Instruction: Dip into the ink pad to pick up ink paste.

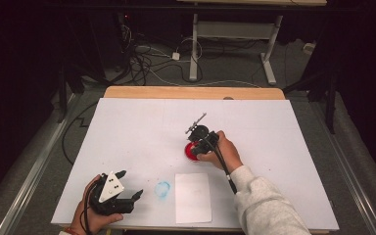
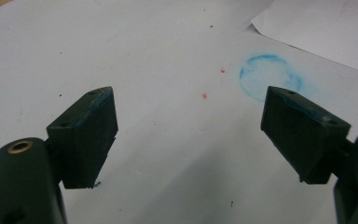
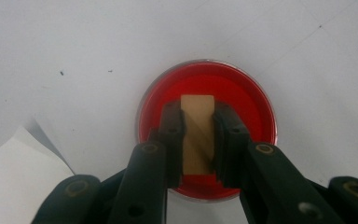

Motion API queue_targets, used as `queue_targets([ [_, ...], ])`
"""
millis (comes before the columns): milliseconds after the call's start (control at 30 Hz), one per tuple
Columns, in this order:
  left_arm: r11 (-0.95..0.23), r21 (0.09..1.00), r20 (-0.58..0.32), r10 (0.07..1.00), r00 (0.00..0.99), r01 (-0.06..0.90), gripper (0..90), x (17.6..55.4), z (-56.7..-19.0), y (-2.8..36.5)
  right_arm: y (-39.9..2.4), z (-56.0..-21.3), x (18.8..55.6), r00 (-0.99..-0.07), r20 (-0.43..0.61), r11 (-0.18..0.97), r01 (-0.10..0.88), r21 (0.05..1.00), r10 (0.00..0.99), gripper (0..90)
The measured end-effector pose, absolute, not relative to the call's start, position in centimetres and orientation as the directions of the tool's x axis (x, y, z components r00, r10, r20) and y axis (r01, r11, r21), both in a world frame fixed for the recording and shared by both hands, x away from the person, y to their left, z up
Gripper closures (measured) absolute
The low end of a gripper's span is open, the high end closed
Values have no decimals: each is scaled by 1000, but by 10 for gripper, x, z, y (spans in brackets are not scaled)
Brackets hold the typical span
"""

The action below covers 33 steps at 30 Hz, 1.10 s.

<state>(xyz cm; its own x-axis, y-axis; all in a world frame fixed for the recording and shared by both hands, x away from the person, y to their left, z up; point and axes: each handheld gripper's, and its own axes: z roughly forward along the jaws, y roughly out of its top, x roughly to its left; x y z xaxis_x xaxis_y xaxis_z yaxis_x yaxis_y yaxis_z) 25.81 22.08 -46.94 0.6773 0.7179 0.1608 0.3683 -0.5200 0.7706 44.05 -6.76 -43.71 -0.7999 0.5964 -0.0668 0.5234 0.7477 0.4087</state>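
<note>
Two grippers work over a white table [image 1: 142,127] whose wooden far edge shows past the white cover; floor cables lie beyond it in the high view. Sheet of white paper [image 1: 193,197] lies near the front edge, between the hands; its corner is cut off at top right in the left gripper view [image 2: 326,32] and at lower left in the right gripper view [image 3: 14,172]. Right hand [image 1: 223,152], grey sleeve, holds the right gripper [image 3: 197,135] over a round red dish [image 3: 247,98] at mid-table. From above the dish [image 1: 191,152] is mostly hidden under gripper and hand; the right gripper view shows its jaws clamped on a small tan block [image 3: 197,133] held over or in the red, contact with the dish unclear. Block is not made out from above. Left hand [image 1: 85,215], partly cut off at the bottom edge, holds the left gripper [image 1: 129,183] near the front left, jaws spread wide with nothing between them [image 2: 191,135]. Blue ring smudge [image 1: 162,189] sits just left of the paper; close up [image 2: 270,74] it lies just beyond the jaw on the right. Tiny red specks [image 2: 204,96] dot the table near it, too small to see from above.
</note>
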Motion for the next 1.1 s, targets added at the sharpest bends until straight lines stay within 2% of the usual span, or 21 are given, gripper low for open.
queue_targets([
  [1100, -506, 775, 149, 730, 667, 380, 180, 261, -470, 226, -68, -438, 438, -813, -90, 760, 490, 427, 576, 767],
])
